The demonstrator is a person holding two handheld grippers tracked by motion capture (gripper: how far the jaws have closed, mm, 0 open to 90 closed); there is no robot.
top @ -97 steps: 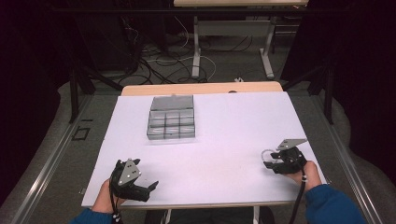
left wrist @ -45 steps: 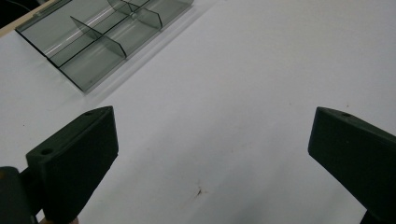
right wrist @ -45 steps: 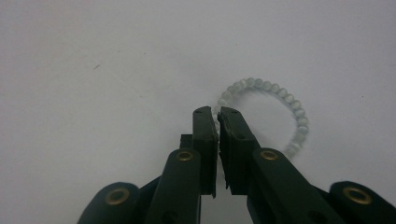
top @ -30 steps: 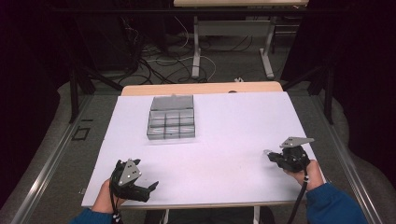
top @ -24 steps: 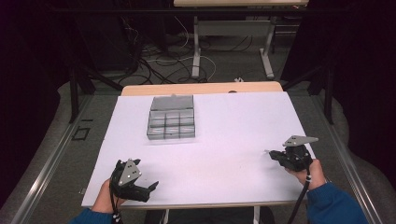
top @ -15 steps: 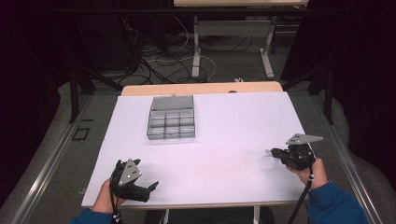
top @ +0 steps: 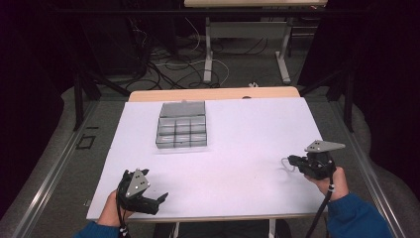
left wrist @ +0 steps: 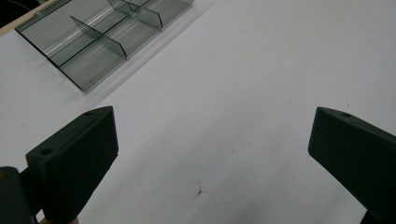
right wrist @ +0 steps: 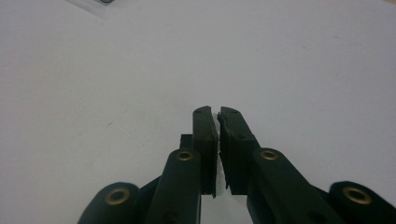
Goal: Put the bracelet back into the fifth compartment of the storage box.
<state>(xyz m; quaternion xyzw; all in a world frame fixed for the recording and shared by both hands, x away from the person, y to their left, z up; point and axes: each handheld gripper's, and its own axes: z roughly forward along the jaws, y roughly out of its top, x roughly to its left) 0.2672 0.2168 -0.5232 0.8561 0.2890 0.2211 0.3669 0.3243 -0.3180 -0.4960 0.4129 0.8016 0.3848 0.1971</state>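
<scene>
The compartment box [top: 182, 125], a clear grey tray with dividers, sits on the far left-centre part of the white table [top: 247, 129], well apart from both grippers; it lies in the same spot as in the earlier pictures. In the left gripper view its near corner [left wrist: 100, 42] shows at the upper left, with the dividers standing upright between open cells.

The left gripper [top: 157, 199] rests at the near left edge of the table, held in the person's left hand [top: 111, 214]. Its jaws stand wide apart with only bare table between them, and it has not shifted since the earlier pictures.

The right gripper [top: 291, 160] is at the near right side, held by the person's right hand [top: 333, 179], with its grey plate on top. Its jaws are pressed almost together, a thin slit between the pads, and something small and pale shows in that slit [right wrist: 217, 116]; what it is cannot be told. Compared with three seconds ago, this gripper has drifted a little toward the right edge of the table. A thin pale loop [top: 286, 164] shows at its tip in the high view.
</scene>
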